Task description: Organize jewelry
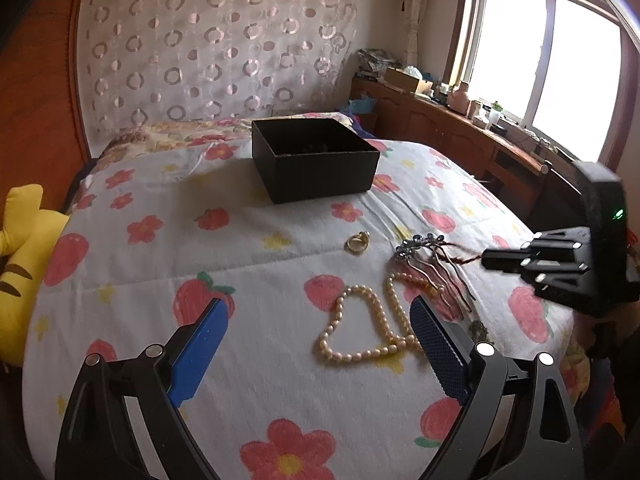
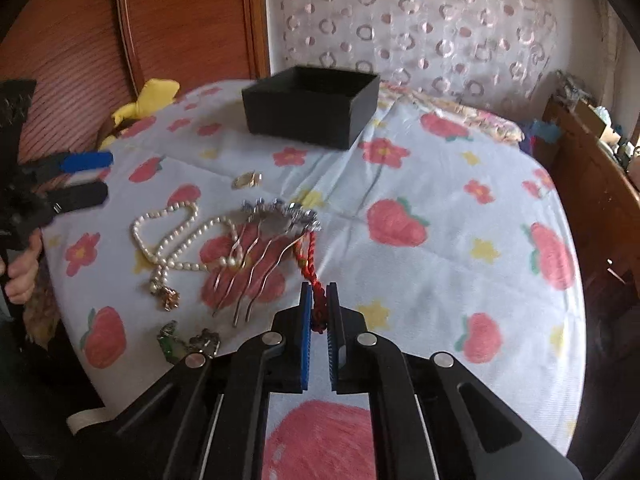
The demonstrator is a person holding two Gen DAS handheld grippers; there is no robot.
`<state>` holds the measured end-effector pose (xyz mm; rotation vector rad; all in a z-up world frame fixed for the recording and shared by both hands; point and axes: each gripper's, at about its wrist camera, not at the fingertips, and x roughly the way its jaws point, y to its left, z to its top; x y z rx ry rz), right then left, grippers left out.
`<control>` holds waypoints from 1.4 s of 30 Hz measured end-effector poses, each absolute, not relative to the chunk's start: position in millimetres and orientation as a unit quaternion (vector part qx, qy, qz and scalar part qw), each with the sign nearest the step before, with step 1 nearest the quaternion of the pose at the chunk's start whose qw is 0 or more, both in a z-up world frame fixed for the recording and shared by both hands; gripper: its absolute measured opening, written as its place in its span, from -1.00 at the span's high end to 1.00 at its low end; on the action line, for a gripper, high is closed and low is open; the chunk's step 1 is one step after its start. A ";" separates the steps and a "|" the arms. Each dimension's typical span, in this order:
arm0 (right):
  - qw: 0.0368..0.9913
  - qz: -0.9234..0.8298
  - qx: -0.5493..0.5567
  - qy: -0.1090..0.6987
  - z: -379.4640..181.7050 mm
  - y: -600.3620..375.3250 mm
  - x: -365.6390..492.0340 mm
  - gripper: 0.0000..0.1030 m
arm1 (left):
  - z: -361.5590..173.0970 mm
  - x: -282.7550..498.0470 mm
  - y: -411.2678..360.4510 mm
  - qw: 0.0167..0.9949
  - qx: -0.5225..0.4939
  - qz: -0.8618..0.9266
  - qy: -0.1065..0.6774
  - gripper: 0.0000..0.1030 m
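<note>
An open black box (image 1: 316, 158) (image 2: 312, 106) stands on the flowered bed cover. Nearer lie a gold ring (image 1: 357, 243) (image 2: 247, 180), a pearl necklace (image 1: 360, 328) (image 2: 180, 236) and a jewelled hair comb (image 1: 430, 264) (image 2: 272, 236). My right gripper (image 2: 319, 300) is shut on a red braided cord (image 2: 310, 264) whose far end lies by the comb's right end. It also shows in the left wrist view (image 1: 486, 258). My left gripper (image 1: 316, 344) is open just above the necklace and shows in the right wrist view (image 2: 104, 176).
Small earrings or charms (image 2: 188, 342) lie at the bed's near left edge. A yellow plush toy (image 1: 24, 264) sits at the left side against the wooden headboard (image 2: 180, 20). A cluttered wooden desk (image 1: 460, 128) runs under the window on the right.
</note>
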<state>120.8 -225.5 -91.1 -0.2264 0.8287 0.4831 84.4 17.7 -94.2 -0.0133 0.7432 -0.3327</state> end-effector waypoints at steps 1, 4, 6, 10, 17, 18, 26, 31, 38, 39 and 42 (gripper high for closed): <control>0.883 0.233 -0.106 0.393 -86.2 -228.1 119.2 0.85 | -94.3 84.3 17.2 0.918 -0.006 -0.162 0.362 -0.72; 0.888 0.232 -0.107 0.381 -71.8 -234.5 111.6 0.85 | -95.0 84.1 16.6 0.918 -0.008 -0.163 0.363 -0.72; 0.892 0.228 -0.111 0.374 -65.2 -239.0 105.8 0.85 | -95.3 85.0 16.1 0.918 -0.006 -0.163 0.363 -0.72; 0.895 0.223 -0.103 0.373 -66.1 -246.6 101.8 0.84 | -100.9 87.7 15.0 0.912 -0.002 -0.174 0.372 -0.61; 0.891 0.222 -0.081 0.388 -85.9 -251.4 101.1 0.84 | -118.3 101.5 6.8 0.890 0.012 -0.187 0.415 0.35; 0.891 0.223 -0.079 0.388 -87.1 -251.5 100.9 0.84 | -120.4 103.8 5.3 0.888 0.017 -0.185 0.420 0.36; 0.890 0.233 -0.077 0.384 -86.5 -247.5 98.0 0.84 | -126.6 107.4 -5.6 0.885 0.062 -0.176 0.427 0.92; 0.889 0.234 -0.075 0.386 -88.4 -246.2 98.1 0.84 | -119.8 102.8 -3.9 0.887 0.060 -0.193 0.414 0.92; 0.892 0.236 -0.075 0.379 -82.7 -244.4 98.7 0.84 | -57.2 91.7 5.8 0.917 0.029 -0.204 0.342 0.93; 0.893 0.237 -0.075 0.376 -80.1 -243.6 98.6 0.84 | -44.9 90.6 6.7 0.921 0.026 -0.206 0.330 0.93; 0.896 0.239 -0.078 0.367 -71.4 -242.2 99.0 0.84 | -18.4 88.9 7.6 0.929 0.022 -0.211 0.304 0.92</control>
